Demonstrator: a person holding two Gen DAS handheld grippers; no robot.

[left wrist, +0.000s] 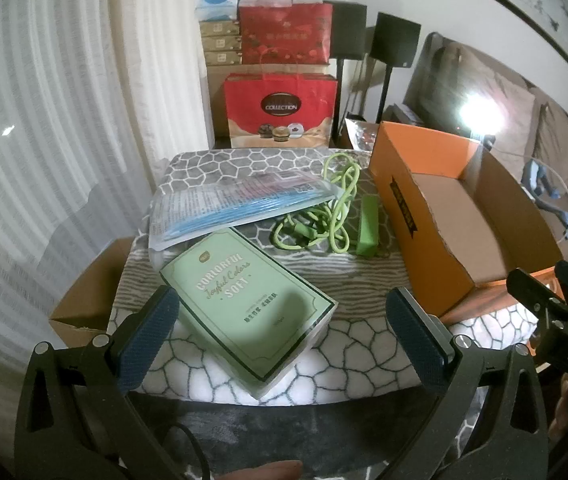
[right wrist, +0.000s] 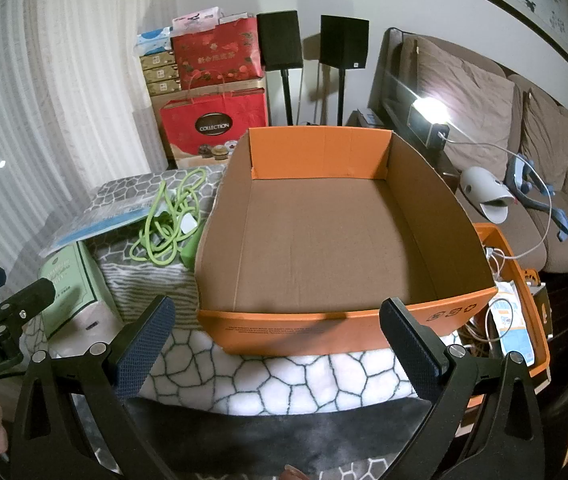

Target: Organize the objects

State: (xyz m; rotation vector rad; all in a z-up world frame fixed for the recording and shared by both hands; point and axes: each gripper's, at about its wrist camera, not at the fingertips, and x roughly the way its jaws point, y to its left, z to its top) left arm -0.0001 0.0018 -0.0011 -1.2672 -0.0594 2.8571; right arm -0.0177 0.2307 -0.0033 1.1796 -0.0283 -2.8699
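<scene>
A green tissue pack (left wrist: 251, 304) lies on the patterned blanket (left wrist: 348, 356), partly between the fingers of my open left gripper (left wrist: 284, 320). Behind it lie a clear packet with blue contents (left wrist: 235, 204), a tangled green cable (left wrist: 324, 216) and a green power bank (left wrist: 368, 226). An open, empty orange cardboard box (right wrist: 324, 240) stands at the right. My right gripper (right wrist: 279, 328) is open and empty, in front of the box's near wall. The tissue pack (right wrist: 75, 276) and cable (right wrist: 167, 224) also show in the right wrist view, left of the box.
Red gift bags and stacked boxes (left wrist: 279, 76) stand behind the table by the curtain. Two black speakers on stands (right wrist: 312, 44) are beyond. A brown sofa (right wrist: 524, 152) is at the right. An orange crate with clutter (right wrist: 516, 312) sits right of the table. A small cardboard box (left wrist: 87, 296) is at the left.
</scene>
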